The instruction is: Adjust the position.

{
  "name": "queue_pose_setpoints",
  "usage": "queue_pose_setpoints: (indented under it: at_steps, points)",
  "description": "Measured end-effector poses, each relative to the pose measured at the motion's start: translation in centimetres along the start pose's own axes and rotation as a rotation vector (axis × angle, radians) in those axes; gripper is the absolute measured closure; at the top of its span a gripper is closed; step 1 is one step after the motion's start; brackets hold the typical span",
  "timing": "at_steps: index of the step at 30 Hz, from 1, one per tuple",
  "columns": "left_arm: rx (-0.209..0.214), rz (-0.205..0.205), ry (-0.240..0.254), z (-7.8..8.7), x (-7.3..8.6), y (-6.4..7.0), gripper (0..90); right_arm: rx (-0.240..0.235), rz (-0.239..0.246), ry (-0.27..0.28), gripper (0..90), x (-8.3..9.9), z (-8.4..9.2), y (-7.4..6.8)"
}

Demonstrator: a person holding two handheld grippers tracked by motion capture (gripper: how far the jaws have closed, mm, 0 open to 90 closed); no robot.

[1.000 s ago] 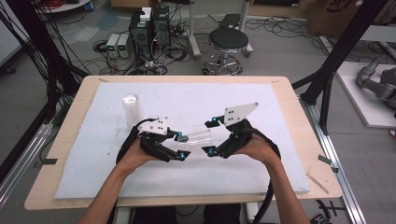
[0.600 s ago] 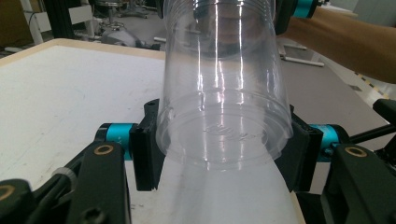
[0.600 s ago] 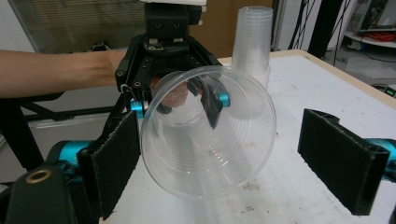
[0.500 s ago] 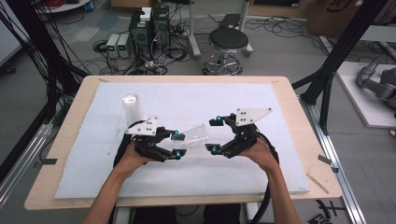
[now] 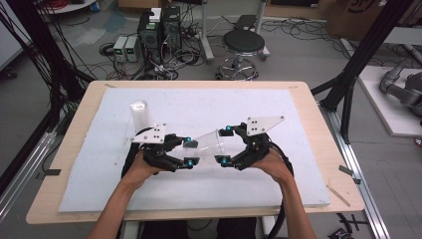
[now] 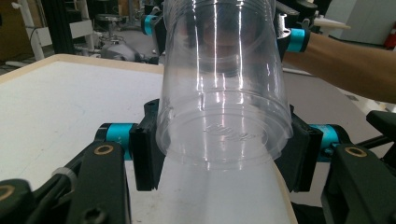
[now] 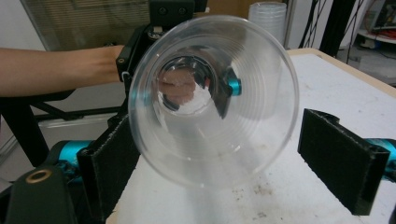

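A clear plastic cup [image 5: 209, 142] lies on its side in the air just above the white mat [image 5: 199, 104], between the two grippers. My left gripper [image 5: 190, 151] is shut on its base; in the left gripper view both black pads [image 6: 144, 154] press the cup's bottom end [image 6: 224, 93]. My right gripper [image 5: 225, 144] faces it from the right, jaws open around the cup's mouth. In the right gripper view the rim [image 7: 212, 93] sits beside the left pad [image 7: 109, 158], and the right pad [image 7: 345, 163] stands well off it.
A stack of clear cups [image 5: 141, 115] stands upright on the mat behind the left hand. The wooden table edge [image 5: 318, 124] frames the mat. A stool [image 5: 244, 45], computer boxes and cables sit on the floor beyond the table.
The right gripper has shifted slightly to the right along the cup, so more of the cup shows between the hands. The left gripper keeps its hold on the base.
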State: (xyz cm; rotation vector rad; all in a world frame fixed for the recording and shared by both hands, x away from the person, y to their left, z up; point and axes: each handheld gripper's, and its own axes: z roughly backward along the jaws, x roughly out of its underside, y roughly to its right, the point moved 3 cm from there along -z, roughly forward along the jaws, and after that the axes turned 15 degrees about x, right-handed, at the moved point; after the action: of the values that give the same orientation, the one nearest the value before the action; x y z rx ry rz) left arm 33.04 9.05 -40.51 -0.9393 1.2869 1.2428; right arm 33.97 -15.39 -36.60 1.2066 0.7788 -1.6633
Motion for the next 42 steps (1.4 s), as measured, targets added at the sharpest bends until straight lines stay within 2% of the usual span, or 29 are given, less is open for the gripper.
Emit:
queue_pose_setpoints:
  at_steps: [6, 11, 18, 24, 37, 38, 40, 42]
  points:
    - [0.012, -0.011, 0.015, -0.3, -0.3, 0.0, 41.8, -0.028, -0.007, -0.004, 13.5, 0.2, -0.9, -0.5]
    - [0.021, -0.019, 0.007, -0.4, -0.4, 0.1, 41.8, -0.045, -0.011, -0.006, 13.6, 0.2, -1.5, -0.7]
    - [0.031, -0.019, 0.010, -0.4, -0.4, 0.2, 41.8, -0.087, -0.018, 0.010, 16.8, 0.0, -1.9, -0.9]
    - [0.036, -0.020, 0.002, -0.4, -0.3, 0.1, 41.8, -0.112, -0.007, 0.028, 28.8, -0.2, -1.9, -0.9]
    - [0.024, -0.005, -0.013, -0.6, -0.2, 0.1, 40.6, -0.121, -0.002, 0.028, 31.9, -0.2, -1.8, -0.9]
    - [0.019, 0.002, -0.009, -0.7, -0.2, 0.1, 37.1, -0.119, 0.001, 0.028, 31.9, -0.2, -1.8, -0.9]
    - [-0.016, 0.043, -0.005, -0.7, -0.2, -0.1, 14.3, -0.119, 0.004, 0.035, 31.9, -0.2, -1.8, -0.9]
    - [-0.023, 0.064, -0.004, -0.6, -0.2, -0.1, 5.7, -0.121, -0.002, 0.030, 31.9, -0.2, -1.7, -0.9]
